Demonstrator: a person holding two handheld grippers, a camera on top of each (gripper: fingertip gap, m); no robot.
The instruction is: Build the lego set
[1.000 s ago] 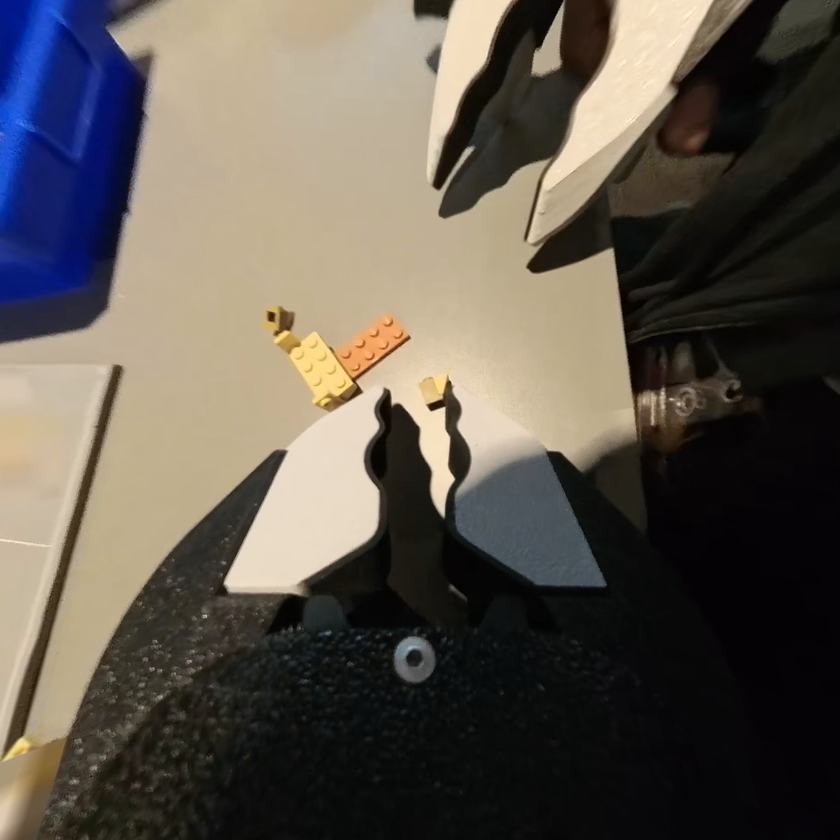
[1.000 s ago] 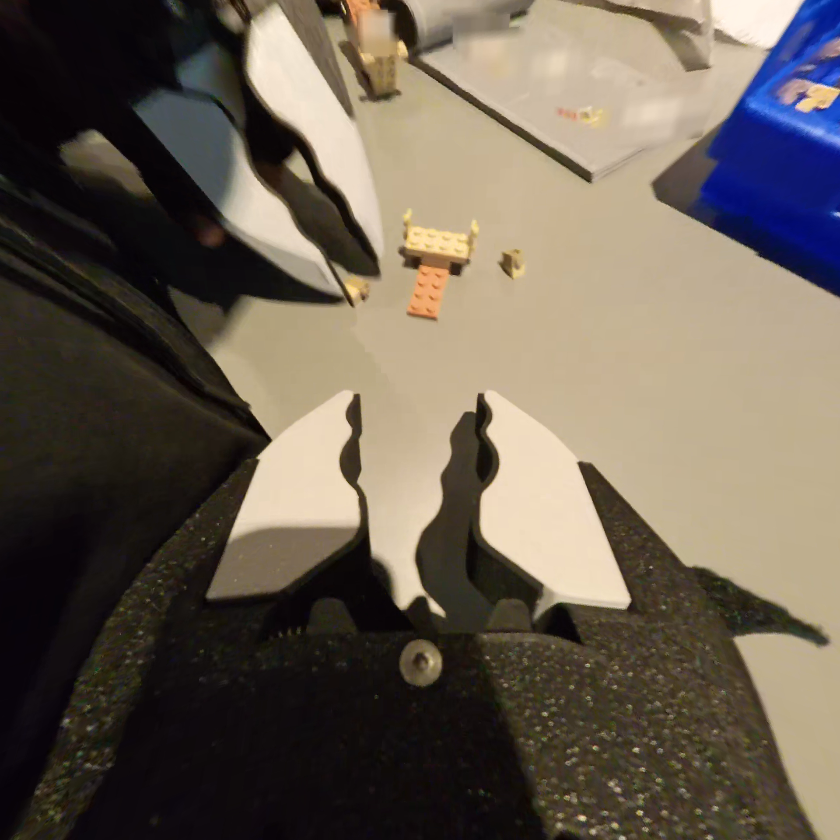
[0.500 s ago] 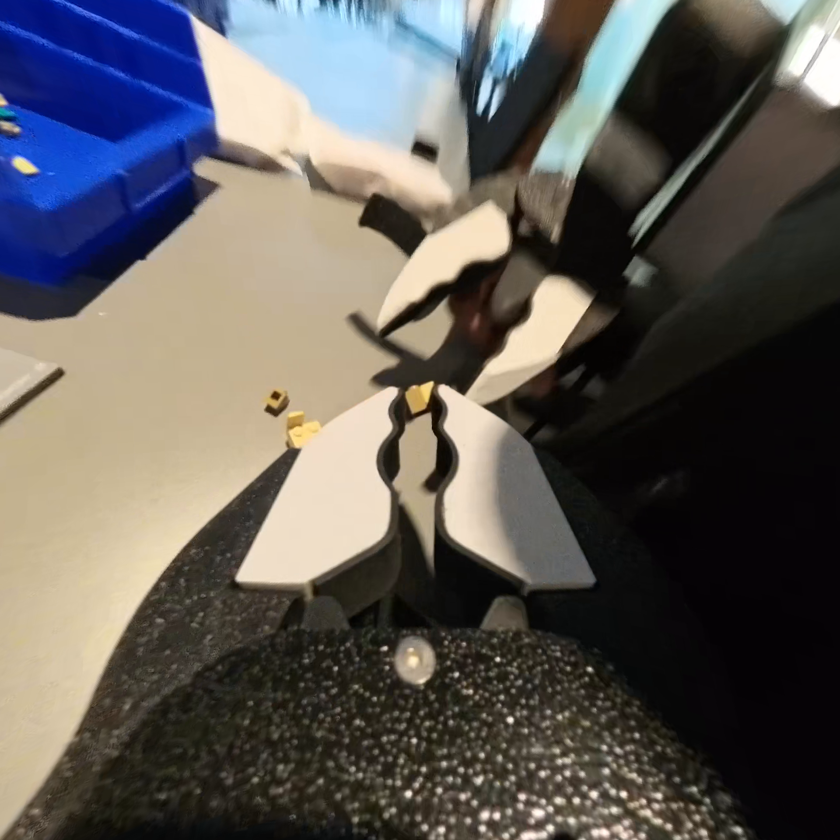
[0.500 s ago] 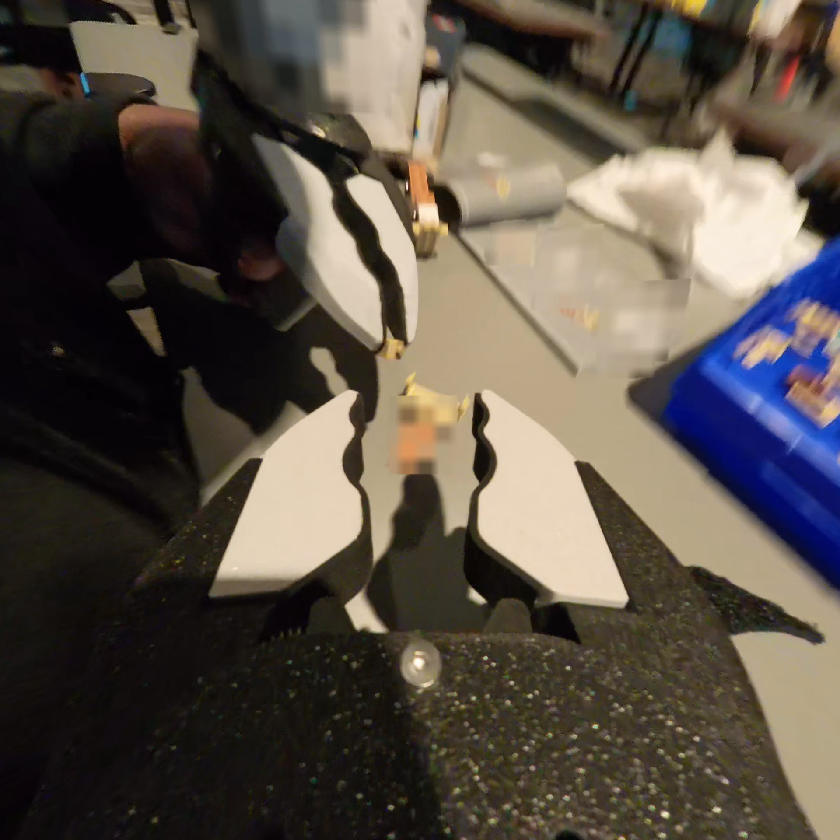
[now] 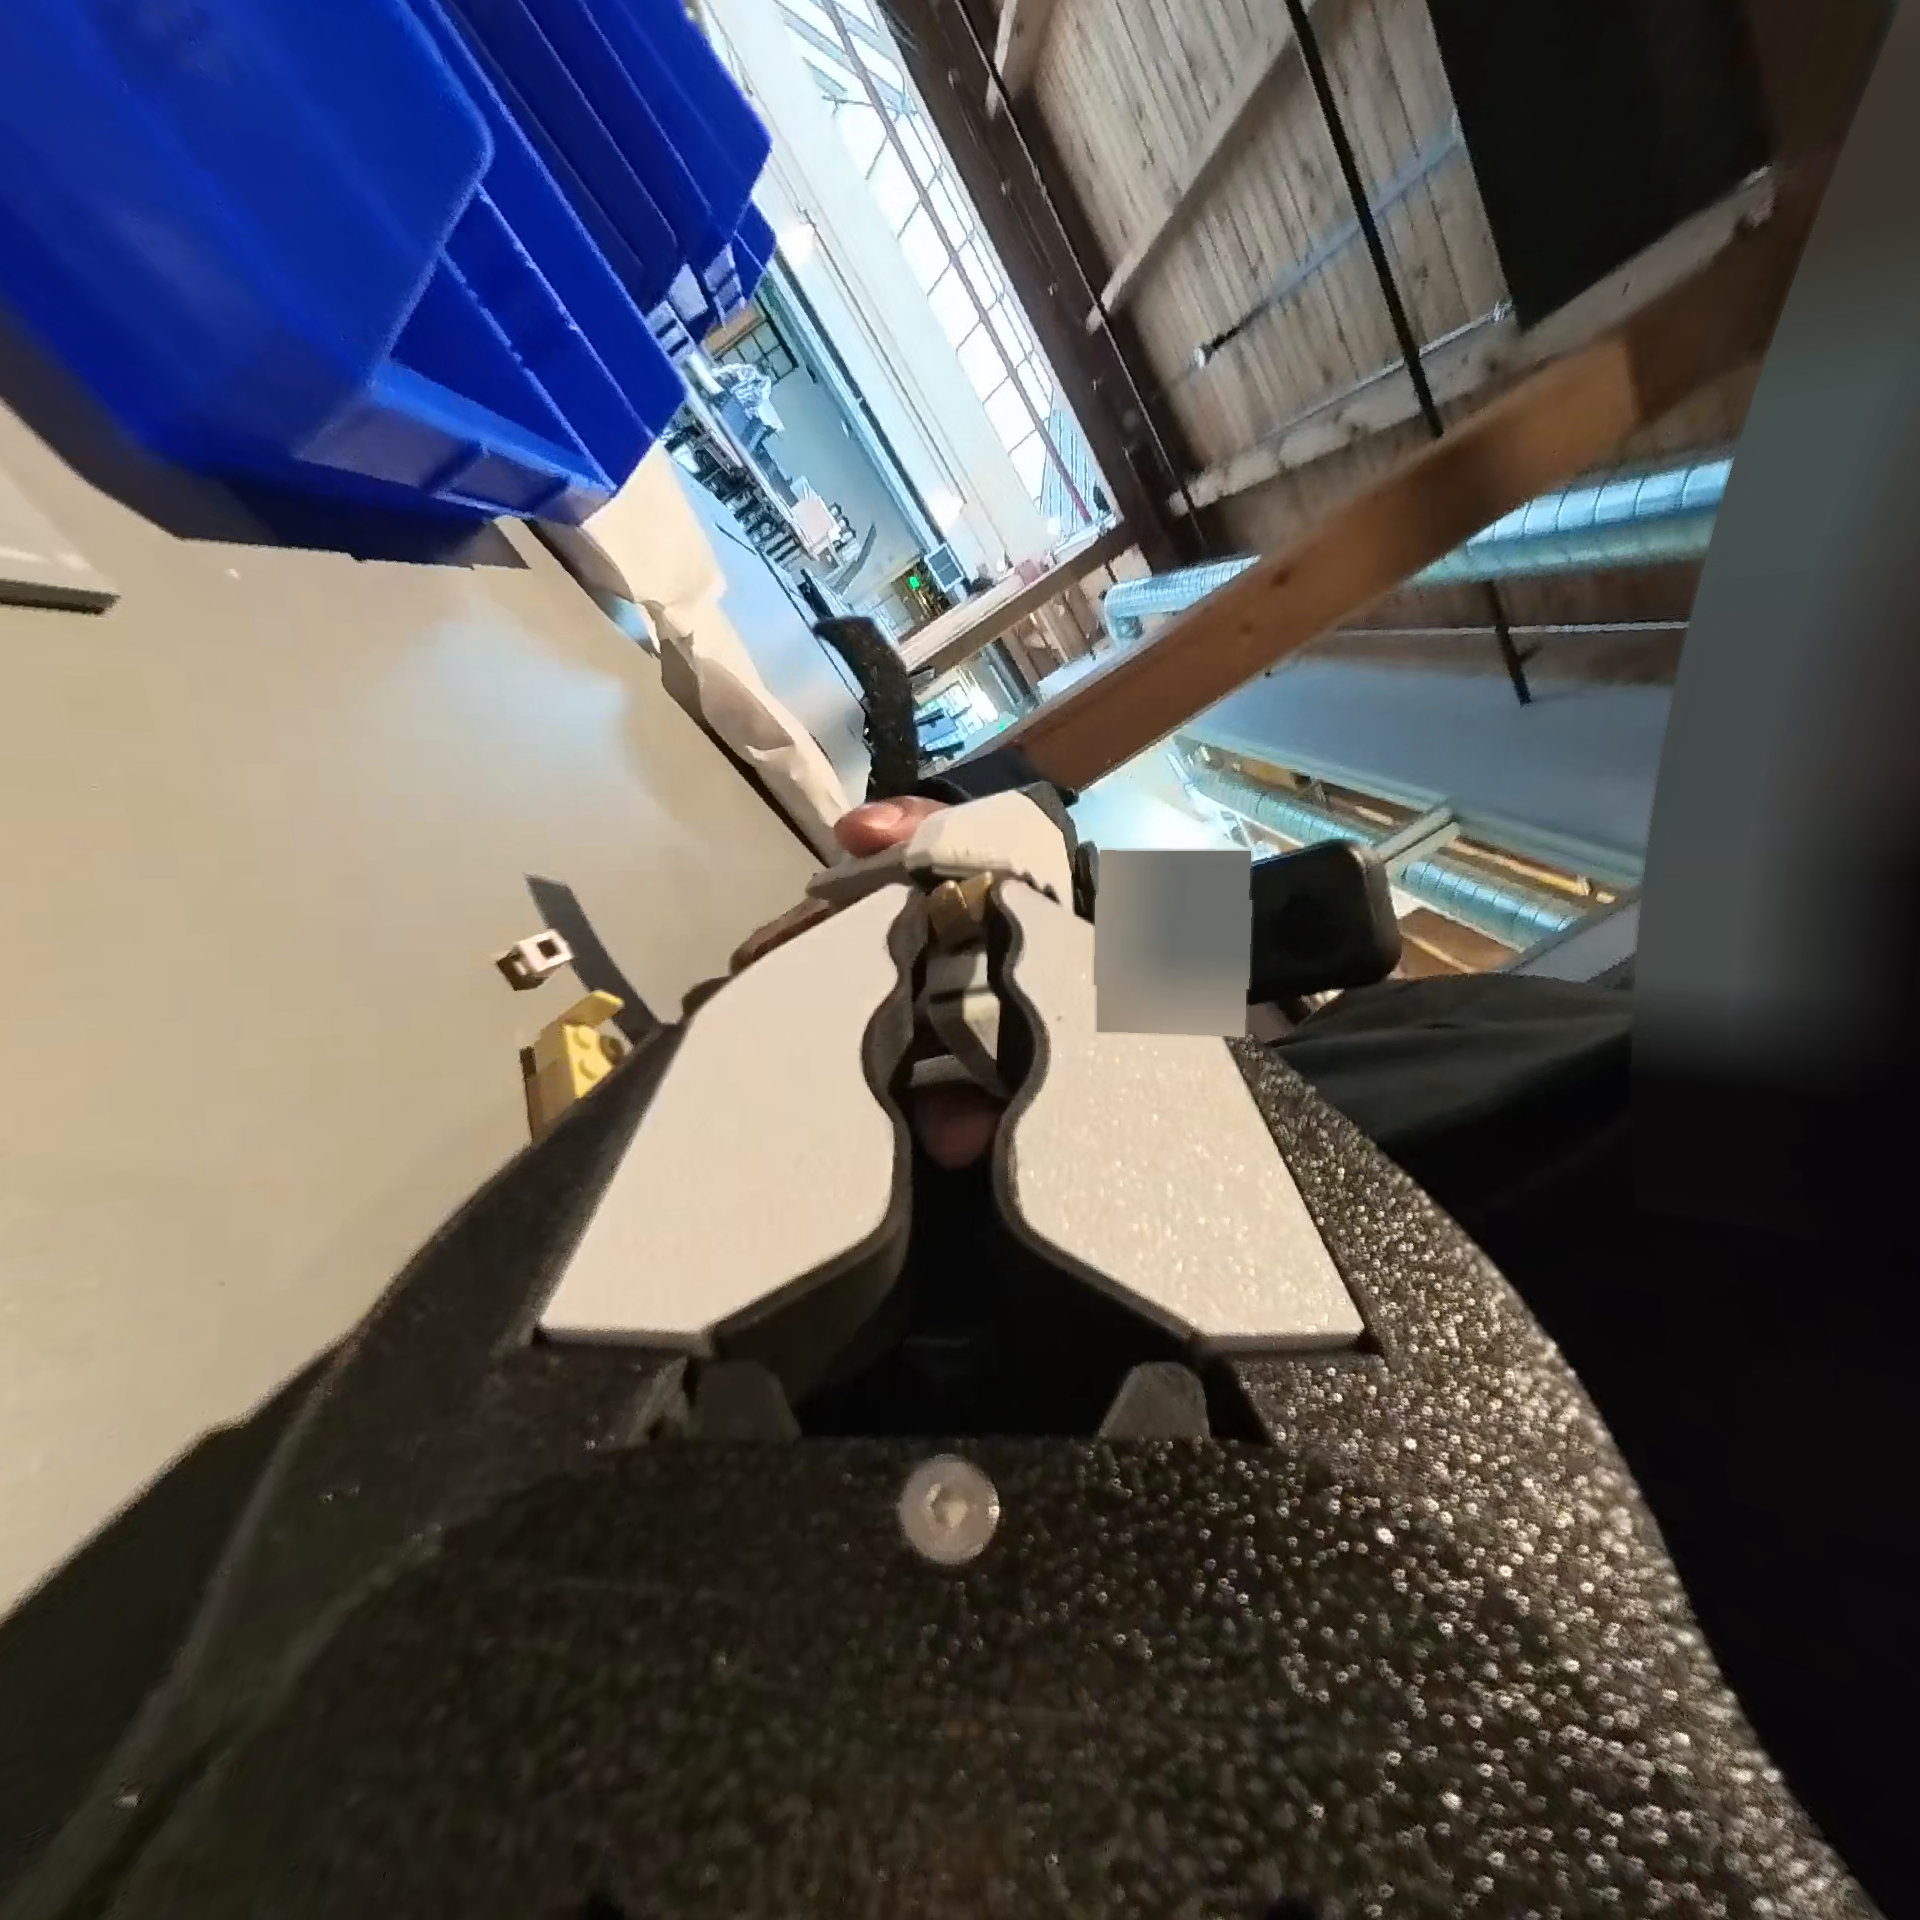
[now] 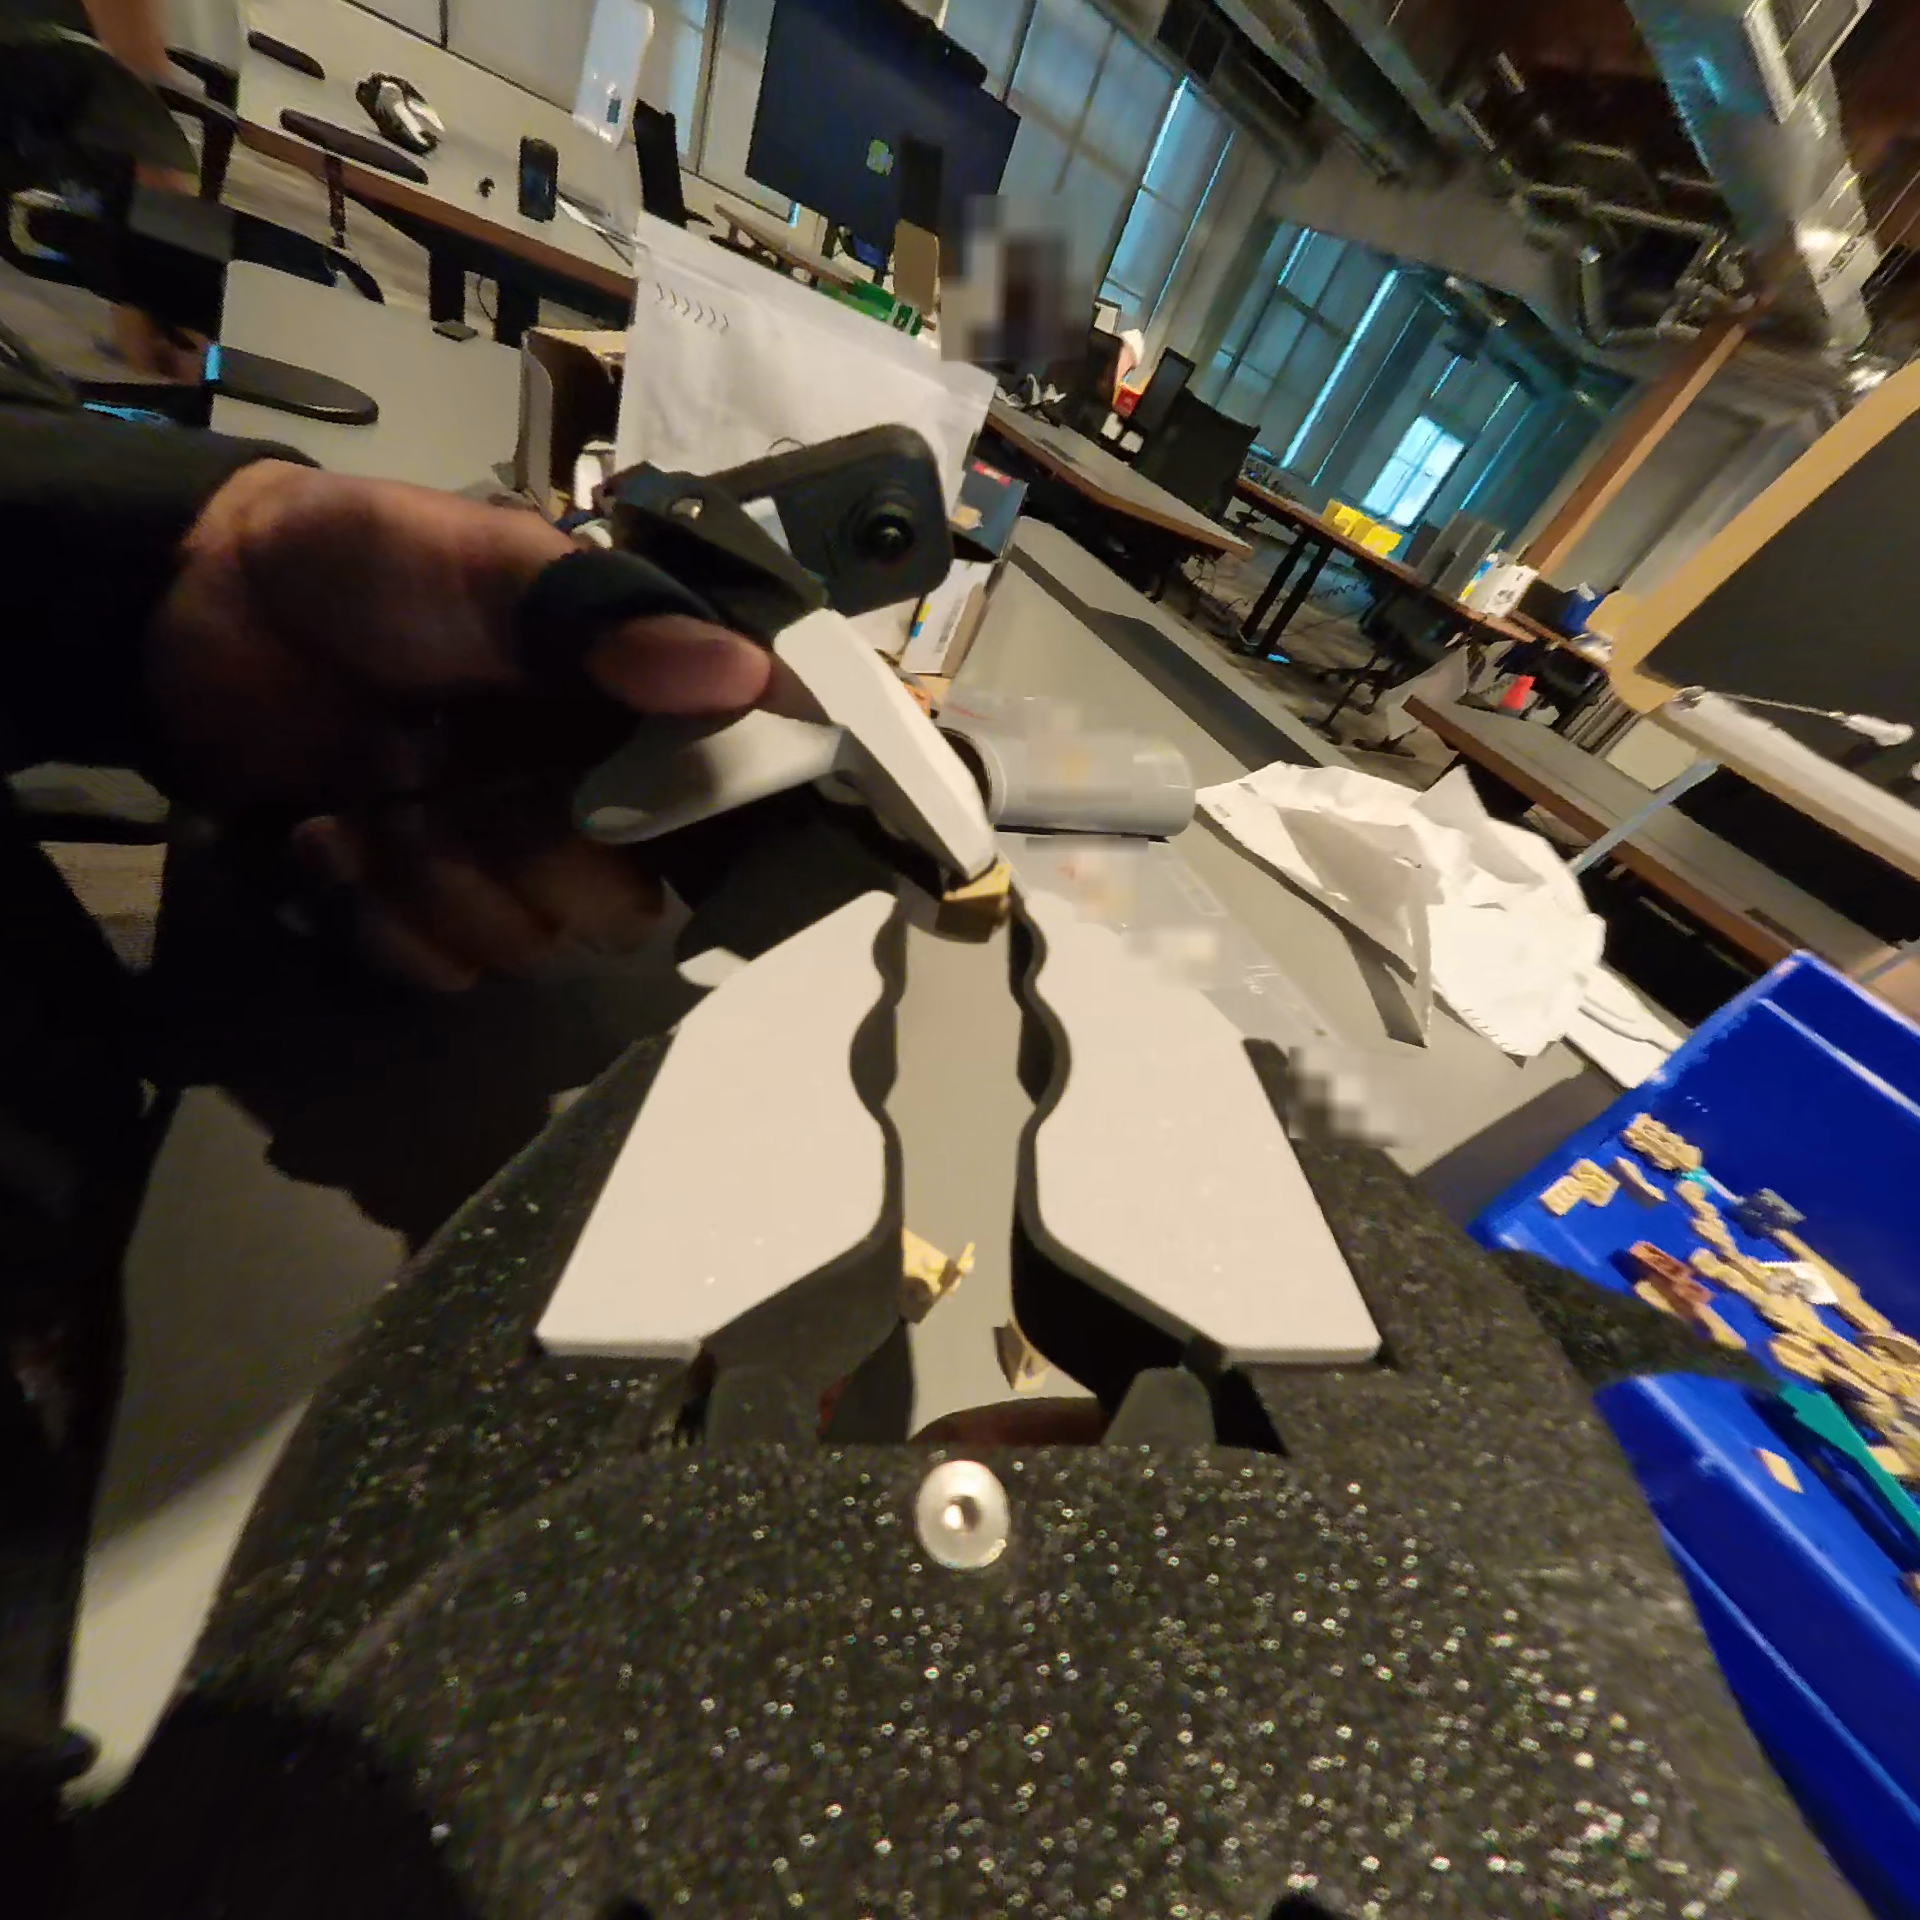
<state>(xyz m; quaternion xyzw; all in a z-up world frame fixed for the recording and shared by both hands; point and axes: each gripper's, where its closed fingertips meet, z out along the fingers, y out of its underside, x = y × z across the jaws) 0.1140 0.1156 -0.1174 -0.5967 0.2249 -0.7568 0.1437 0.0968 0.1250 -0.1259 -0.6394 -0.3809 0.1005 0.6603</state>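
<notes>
My left gripper (image 5: 956,930) is shut on a small tan brick (image 5: 961,902) and holds it in the air above the grey table (image 5: 312,831). In the right wrist view the left gripper (image 6: 961,868) reaches in from the left with the tan brick (image 6: 975,896) at its tip. My right gripper (image 6: 956,912) has its jaws narrowly apart on either side of that brick, with a gap showing on the left. A tan brick assembly (image 5: 577,1049) and a small loose piece (image 5: 535,956) lie on the table below.
Blue bins (image 5: 312,260) stand at the left. One blue bin (image 6: 1766,1351) holds several loose pieces. Crumpled white paper (image 6: 1403,883) and a grey roll (image 6: 1091,790) lie farther back. Two tan pieces (image 6: 935,1273) show on the table between the right fingers. Both grippers' tips are close together, under 4 cm apart.
Both grippers have risen off the table and tilted up. The left gripper closed on the small tan brick and lifted it. The right gripper's jaws have narrowed around it.
</notes>
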